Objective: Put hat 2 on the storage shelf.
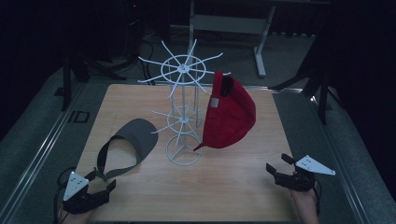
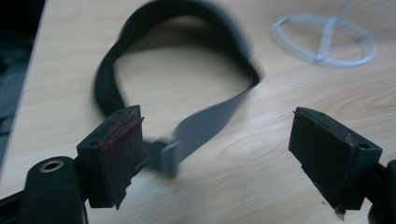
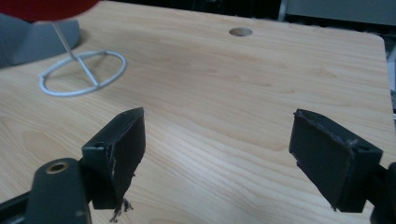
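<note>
Grey visor (image 2: 187, 56) blurred in left gripper view, its brim cut off at top edge. Red cap (image 3: 46, 7) cut off at top edge in right gripper view, w/ white rack (image 3: 84, 72) base below it, rest hidden.

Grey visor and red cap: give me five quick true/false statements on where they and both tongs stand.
1. The red cap hangs on the white wire rack. True.
2. The grey visor hangs on the rack too. False: it lies flat on the wooden table, left of the rack's base.
3. The left tongs stand open at the visor's strap, whose end lies between the jaws. True.
4. The right tongs grip the red cap. False: they are open over bare table, nothing between them.
5. The visor's strap is clamped. False: the pads do not press on it.
</note>
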`<control>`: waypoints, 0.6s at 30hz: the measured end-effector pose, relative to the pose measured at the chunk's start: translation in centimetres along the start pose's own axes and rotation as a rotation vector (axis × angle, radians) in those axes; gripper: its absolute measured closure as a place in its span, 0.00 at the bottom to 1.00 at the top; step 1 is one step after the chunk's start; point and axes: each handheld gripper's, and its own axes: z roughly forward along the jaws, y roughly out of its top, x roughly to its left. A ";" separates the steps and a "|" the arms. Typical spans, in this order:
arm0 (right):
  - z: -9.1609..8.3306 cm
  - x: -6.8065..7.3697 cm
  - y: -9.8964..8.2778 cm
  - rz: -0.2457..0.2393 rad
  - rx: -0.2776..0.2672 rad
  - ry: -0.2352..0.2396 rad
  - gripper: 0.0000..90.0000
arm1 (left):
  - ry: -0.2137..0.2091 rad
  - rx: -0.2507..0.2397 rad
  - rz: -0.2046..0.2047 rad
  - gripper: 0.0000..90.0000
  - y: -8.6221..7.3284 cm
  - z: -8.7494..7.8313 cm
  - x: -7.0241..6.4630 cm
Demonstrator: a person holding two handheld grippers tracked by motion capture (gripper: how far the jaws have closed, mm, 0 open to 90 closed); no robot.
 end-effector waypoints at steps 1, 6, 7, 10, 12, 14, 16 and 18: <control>0.0 -0.1 -0.2 0.005 0.000 -0.002 0.20 | 0.017 0.010 -0.011 0.21 -0.1 0.2 0.2; -0.1 -0.3 -0.9 0.004 -0.021 -0.054 0.21 | 0.063 0.059 -0.031 0.21 -0.2 1.5 1.0; -0.2 -0.4 -1.1 0.014 -0.030 -0.064 0.21 | 0.068 0.065 -0.032 0.21 -0.2 1.8 1.1; -0.2 -0.7 -1.4 0.029 -0.040 -0.058 0.21 | 0.070 0.083 -0.032 0.21 0.0 2.5 1.7; -0.1 -0.9 -1.6 0.025 -0.028 -0.062 0.21 | 0.070 0.094 -0.030 0.21 0.1 2.9 1.9; 0.0 -0.9 -1.8 0.023 -0.018 -0.069 0.21 | 0.058 0.108 -0.026 0.21 0.3 3.4 2.1; 0.0 -1.1 -2.1 0.017 -0.010 -0.079 0.21 | 0.037 0.122 -0.026 0.21 0.4 3.9 2.2; 0.1 -1.4 -2.5 0.025 -0.003 -0.081 0.21 | 0.037 0.143 -0.018 0.21 0.5 4.3 2.2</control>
